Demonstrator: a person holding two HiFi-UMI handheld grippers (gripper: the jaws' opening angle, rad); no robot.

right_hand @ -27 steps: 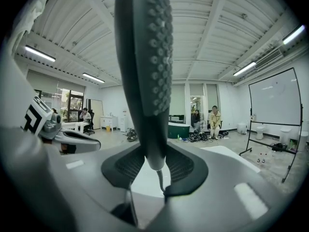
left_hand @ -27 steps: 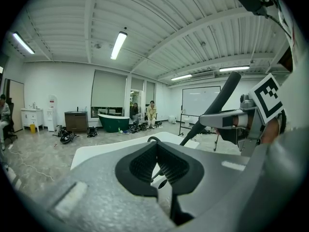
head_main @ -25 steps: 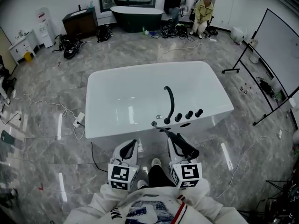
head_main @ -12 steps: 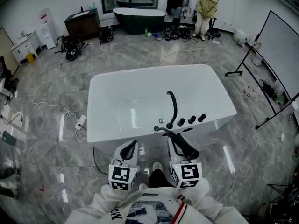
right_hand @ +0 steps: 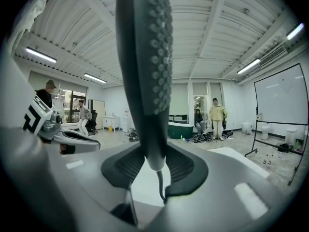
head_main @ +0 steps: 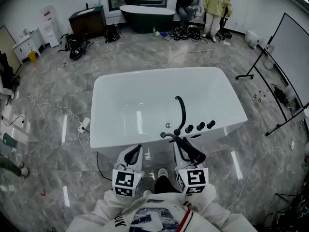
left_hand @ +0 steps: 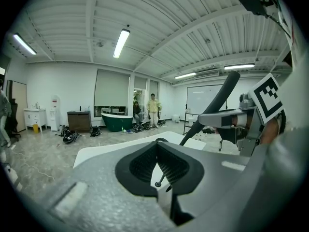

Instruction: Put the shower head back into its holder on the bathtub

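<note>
as the head view is looking down past the person's sweatshirt (head_main: 145,216), the white bathtub (head_main: 116,88) is lying just ahead of both hand-held grippers, a little lower and further right in the picture than a second ago. the right hand-held gripper (head_main: 182,146) is clenching the black shower head (head_main: 192,151) by its handle, holding it just in front of the tub's near rim, close to the black spout (head_main: 181,111) and the three black knobs (head_main: 199,126). it is not yet sitting in a holder, and which fitting on the rim is the holder i cannot tell. the left hand-held gripper (head_main: 136,150) is staying beside it, at the same place in the picture as before. at the far wall the person in the yellow jacket (head_main: 217,1), seated a second ago, is now standing. the marker cubes (head_main: 126,181) are carrying only black-and-white squares, and the print on the sweatshirt is too cropped to read.

in the left gripper view, the left hand-held gripper's pads (left_hand: 142,165) are meeting at their tips, clenched on nothing. to the right, the shower head is rising at a slant out of the right hand-held gripper, with the white bathtub behind and a dark green tub (left_hand: 116,121) at the back.

in the right gripper view, the shower head's handle is standing upright, pinched between the two pads, its nozzle face turned to the right. a thin hose (right_hand: 159,182) is hanging from its lower end, and a whiteboard (right_hand: 282,110) is standing at the right.
</note>
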